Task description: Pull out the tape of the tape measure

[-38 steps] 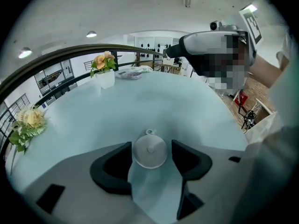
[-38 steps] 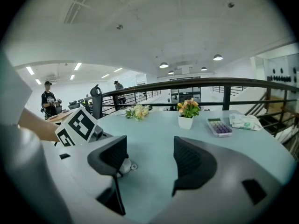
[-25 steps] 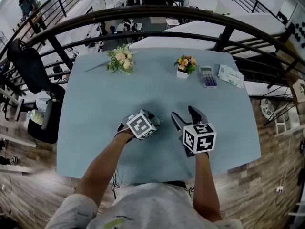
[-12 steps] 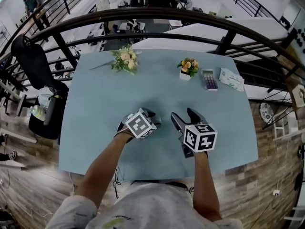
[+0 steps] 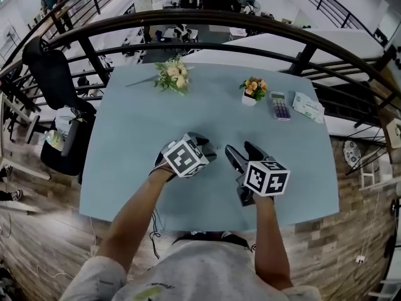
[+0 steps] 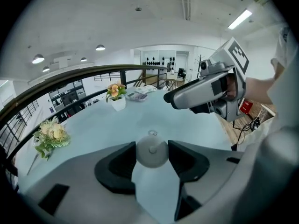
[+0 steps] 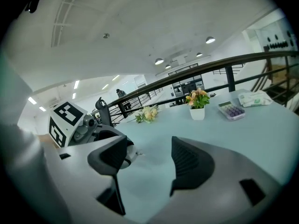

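Note:
A small round white tape measure [image 6: 152, 153] with a little ring tab at its far edge sits between the dark pads of my left gripper [image 6: 152, 157], which is shut on it above the pale blue table [image 5: 138, 130]. In the head view the left gripper [image 5: 199, 144] hides the tape measure under its marker cube. My right gripper [image 5: 245, 153] hovers just to the right of it, open with nothing between its fingers. In the right gripper view the tape measure [image 7: 128, 154] peeks out past the left pad of the right gripper [image 7: 149, 160], apart from it.
A loose bouquet [image 5: 174, 75] lies at the table's far left. A small potted flower [image 5: 252, 88], a calculator [image 5: 279, 105] and a tissue pack [image 5: 308, 105] line the far right. A black chair [image 5: 53, 80] stands left of the table, with a dark railing [image 5: 207, 19] beyond.
My left gripper has risen off the table with the tape measure still in its jaws. The right gripper has rolled a little and stayed beside it.

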`<action>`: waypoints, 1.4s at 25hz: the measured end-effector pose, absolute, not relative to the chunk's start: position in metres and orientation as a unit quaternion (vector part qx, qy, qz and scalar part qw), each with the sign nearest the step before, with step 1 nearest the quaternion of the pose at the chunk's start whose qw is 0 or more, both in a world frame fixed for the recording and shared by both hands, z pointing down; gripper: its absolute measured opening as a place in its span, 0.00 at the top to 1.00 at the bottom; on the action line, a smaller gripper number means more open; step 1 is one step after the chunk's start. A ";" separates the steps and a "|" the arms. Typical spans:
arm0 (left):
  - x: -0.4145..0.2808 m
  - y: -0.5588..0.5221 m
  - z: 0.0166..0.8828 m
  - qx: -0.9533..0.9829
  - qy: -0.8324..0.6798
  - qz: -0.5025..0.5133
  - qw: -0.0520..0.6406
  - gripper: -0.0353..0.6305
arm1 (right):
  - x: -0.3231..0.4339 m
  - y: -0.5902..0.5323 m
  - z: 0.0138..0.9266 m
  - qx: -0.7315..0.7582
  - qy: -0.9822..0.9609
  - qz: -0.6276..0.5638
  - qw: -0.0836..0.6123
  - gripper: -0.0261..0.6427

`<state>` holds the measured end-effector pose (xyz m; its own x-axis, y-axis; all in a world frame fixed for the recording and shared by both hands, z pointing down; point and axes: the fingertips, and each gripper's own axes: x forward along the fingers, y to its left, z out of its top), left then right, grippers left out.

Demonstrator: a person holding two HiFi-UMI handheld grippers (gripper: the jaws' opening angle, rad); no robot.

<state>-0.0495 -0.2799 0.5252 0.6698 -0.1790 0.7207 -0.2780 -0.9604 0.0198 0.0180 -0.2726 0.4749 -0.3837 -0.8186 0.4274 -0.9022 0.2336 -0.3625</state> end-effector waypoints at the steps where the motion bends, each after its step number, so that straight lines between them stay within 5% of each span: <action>1: -0.048 -0.278 0.522 0.912 -0.124 0.387 0.060 0.62 | 0.018 -0.272 0.473 0.547 -0.782 0.291 0.062 0.51; 19: -0.005 -0.260 0.477 0.912 -0.132 0.389 0.025 0.62 | 0.027 -0.264 0.470 0.429 -0.782 0.434 -0.128 0.52; 35: 0.027 -0.260 0.469 0.904 -0.149 0.400 0.013 0.62 | 0.051 -0.275 0.462 0.360 -0.752 0.500 -0.235 0.71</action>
<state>0.0273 -0.2601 0.4687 0.6359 -0.2580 0.7274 -0.2795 -0.9555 -0.0946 0.0511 -0.2747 0.4620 -0.6307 -0.7760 0.0054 -0.3057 0.2421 -0.9208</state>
